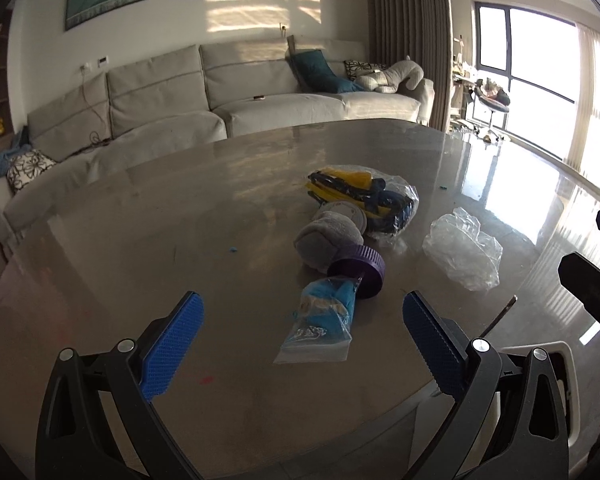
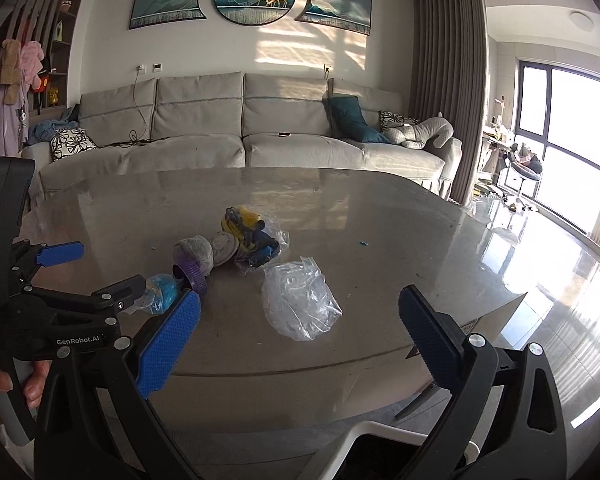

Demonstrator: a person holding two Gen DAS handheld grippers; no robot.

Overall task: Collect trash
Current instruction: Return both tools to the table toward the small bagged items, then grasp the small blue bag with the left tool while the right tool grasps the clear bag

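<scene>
Trash lies in a loose cluster near the middle of the glossy grey surface [image 1: 148,240]. In the left wrist view, the left tool [image 1: 302,334] hangs just above the near edge with its blue pads spread wide and nothing between them. Straight ahead of it, at 12 o'clock, lies a small zip bag with blue contents [image 1: 322,322], flat on the surface and between the lines of the two pads but touching neither. Just beyond the bag sits a purple cap [image 1: 360,270], tipped on its side, leaning against a grey fuzzy lump [image 1: 326,240]. Behind that comes a pale round disc [image 1: 344,214], then a clear bag of yellow and dark blue items [image 1: 364,196], farthest from the tool. At 2 o'clock from the zip bag, apart from the row, lies a crumpled clear plastic bag [image 1: 464,248].

In the right wrist view, the right tool [image 2: 300,330] is also spread wide and holds nothing. The crumpled clear plastic bag [image 2: 298,298] lies at its 12 o'clock, near the pads but clear of them. The left tool [image 2: 96,270] enters at 9 o'clock, gaping, near the zip bag [image 2: 162,292]. A white bin rim [image 2: 356,436] shows at 6 o'clock below the surface edge. A grey sofa [image 2: 204,120] stands behind.
</scene>
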